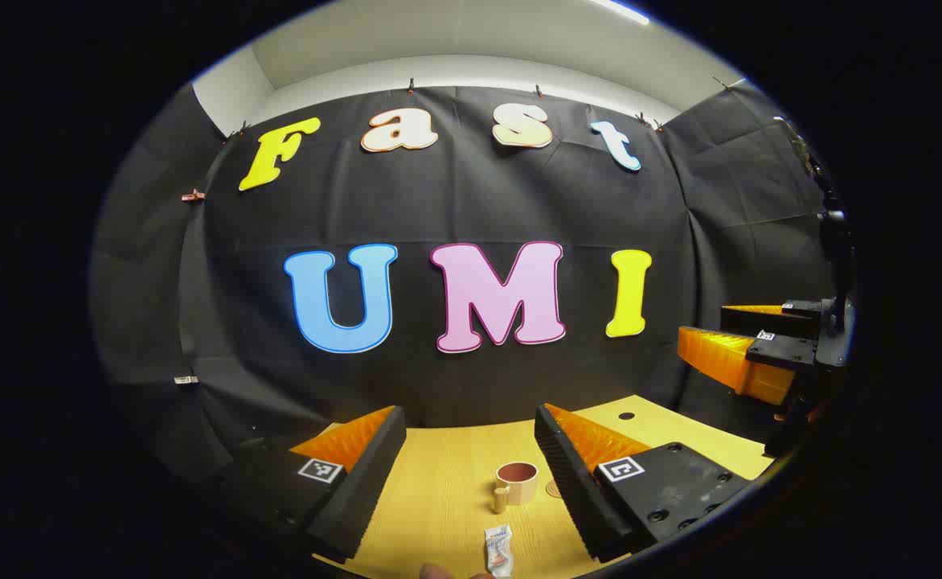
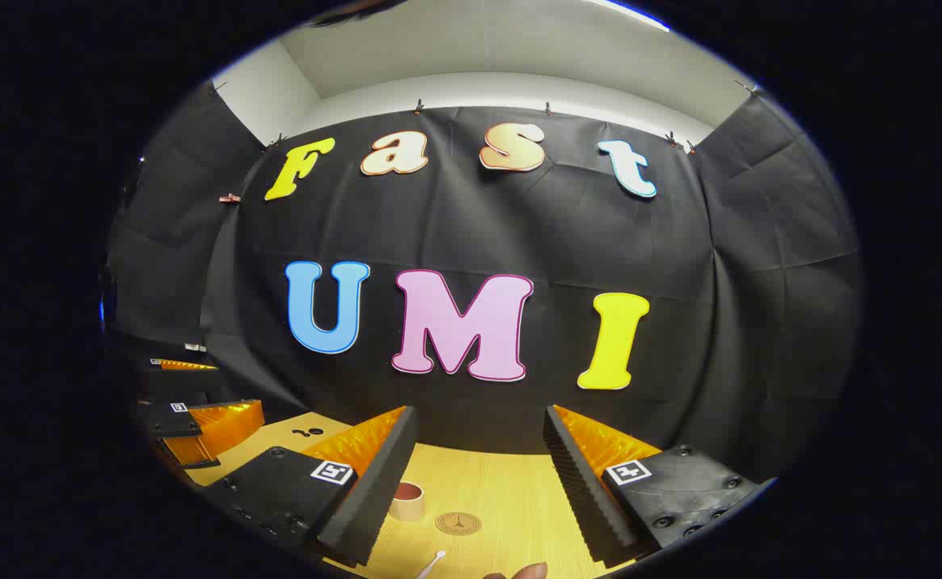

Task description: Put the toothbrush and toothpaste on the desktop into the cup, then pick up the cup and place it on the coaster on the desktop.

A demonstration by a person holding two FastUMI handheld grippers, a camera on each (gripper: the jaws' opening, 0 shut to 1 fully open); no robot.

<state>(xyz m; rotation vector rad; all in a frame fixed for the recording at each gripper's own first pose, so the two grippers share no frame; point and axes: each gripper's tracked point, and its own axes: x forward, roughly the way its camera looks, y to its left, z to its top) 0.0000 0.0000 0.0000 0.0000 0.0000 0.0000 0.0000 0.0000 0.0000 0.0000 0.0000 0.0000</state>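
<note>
A cream cup (image 1: 518, 482) with a reddish inside and a side handle stands upright on the wooden desktop (image 1: 439, 498). The white toothpaste tube (image 1: 499, 550) lies flat just in front of it. My left gripper (image 1: 471, 482) hangs open above them, its fingers wide apart with nothing between. In the right gripper view the cup (image 2: 407, 500) peeks out behind the left finger, the round brown coaster (image 2: 458, 523) lies to its right, and the white toothbrush (image 2: 431, 564) tip shows at the bottom. My right gripper (image 2: 479, 490) is open and empty. The coaster (image 1: 553, 488) edge shows beside the cup.
The other gripper (image 1: 748, 354) hovers at the right of the left gripper view, and at the far left (image 2: 198, 422) of the right gripper view. A small dark hole (image 1: 625, 416) marks the desktop's far part. A fingertip (image 2: 529, 572) shows at the bottom edge.
</note>
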